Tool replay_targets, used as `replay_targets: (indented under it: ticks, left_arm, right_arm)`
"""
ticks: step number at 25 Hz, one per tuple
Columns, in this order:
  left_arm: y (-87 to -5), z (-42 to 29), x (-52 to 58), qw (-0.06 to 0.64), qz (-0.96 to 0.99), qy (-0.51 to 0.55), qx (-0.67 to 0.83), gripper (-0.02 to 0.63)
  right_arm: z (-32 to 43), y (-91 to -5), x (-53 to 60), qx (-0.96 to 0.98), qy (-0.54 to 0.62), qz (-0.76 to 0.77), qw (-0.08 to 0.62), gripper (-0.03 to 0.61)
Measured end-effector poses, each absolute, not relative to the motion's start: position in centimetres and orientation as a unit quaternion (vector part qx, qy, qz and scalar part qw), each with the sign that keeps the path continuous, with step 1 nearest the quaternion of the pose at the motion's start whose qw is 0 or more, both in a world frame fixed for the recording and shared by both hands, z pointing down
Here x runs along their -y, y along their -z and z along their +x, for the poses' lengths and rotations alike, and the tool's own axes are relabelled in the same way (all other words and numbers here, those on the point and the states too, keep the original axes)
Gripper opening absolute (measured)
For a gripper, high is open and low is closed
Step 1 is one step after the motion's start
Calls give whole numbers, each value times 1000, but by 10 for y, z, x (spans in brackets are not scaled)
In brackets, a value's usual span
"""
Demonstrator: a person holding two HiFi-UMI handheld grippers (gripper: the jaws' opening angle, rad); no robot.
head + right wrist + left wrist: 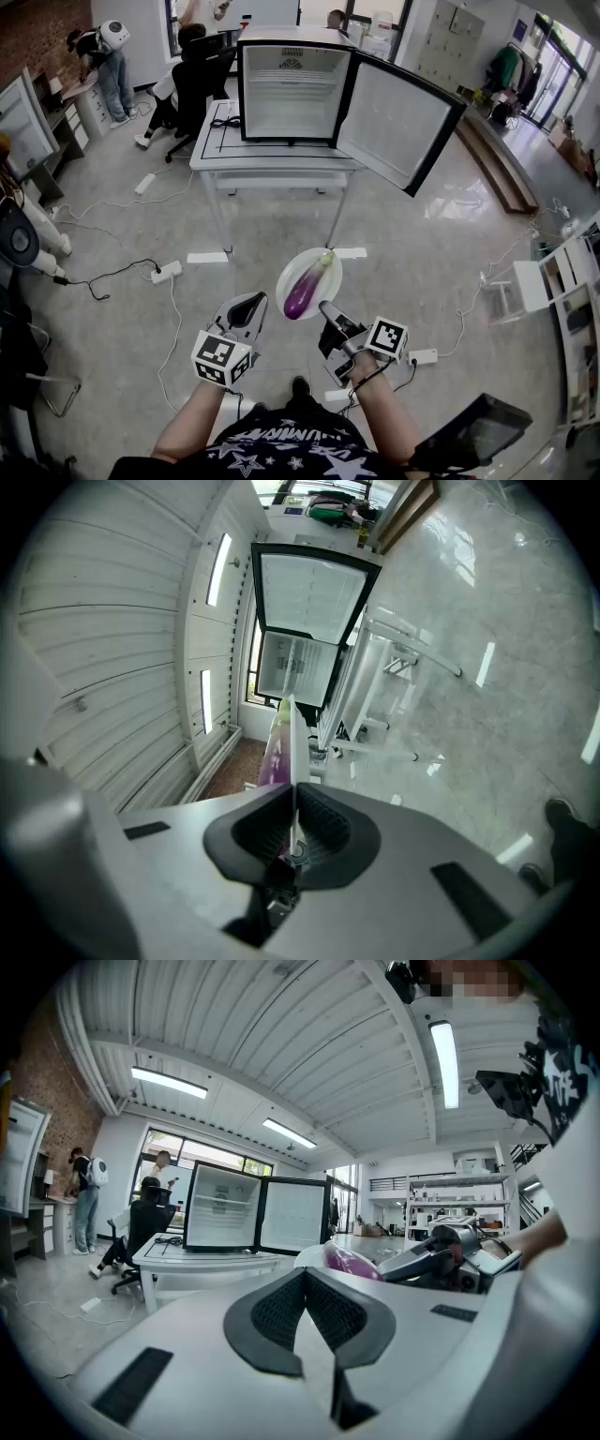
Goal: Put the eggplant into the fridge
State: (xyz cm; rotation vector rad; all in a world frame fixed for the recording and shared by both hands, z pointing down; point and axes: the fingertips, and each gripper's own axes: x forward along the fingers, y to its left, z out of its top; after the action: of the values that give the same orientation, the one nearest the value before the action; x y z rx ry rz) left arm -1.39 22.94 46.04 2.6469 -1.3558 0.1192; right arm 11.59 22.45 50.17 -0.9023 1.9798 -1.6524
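- Two grippers were held low in the head view, one in each of the person's hands, above a pale tiled floor.
- The right gripper had its jaws clamped on the near rim of a white plate. In the right gripper view, the plate ran edge-on as a thin white line between the pads.
- The eggplant lay on that plate, carried in the air. It was purple, and its green stem end pointed away from the person. In the right gripper view it showed as a purple strip on the plate's left face.
- The left gripper had its jaws together, tips meeting and nothing between them, as its own view showed. It was held just left of the plate.
- Beyond its jaws, the left gripper view showed the eggplant and the other gripper off to the right.
- The fridge stood ahead on a white table, well apart from the plate. Its door was swung wide open to the right and its white interior was bare.
- A black cable lay on the table just left of the fridge.
- A power strip and loose cords lay on the floor to the left.
- At the back left, a person sat on a black office chair, and another stood at a desk.
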Motion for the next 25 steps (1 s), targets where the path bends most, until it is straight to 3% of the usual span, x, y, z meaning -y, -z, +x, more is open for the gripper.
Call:
replay_targets:
  ticks: [25]
  left_arm:
    - [-468, -55, -276, 82, 887, -32, 452, 9]
  right_arm:
    - [86, -520, -261, -657, 624, -331, 262, 21]
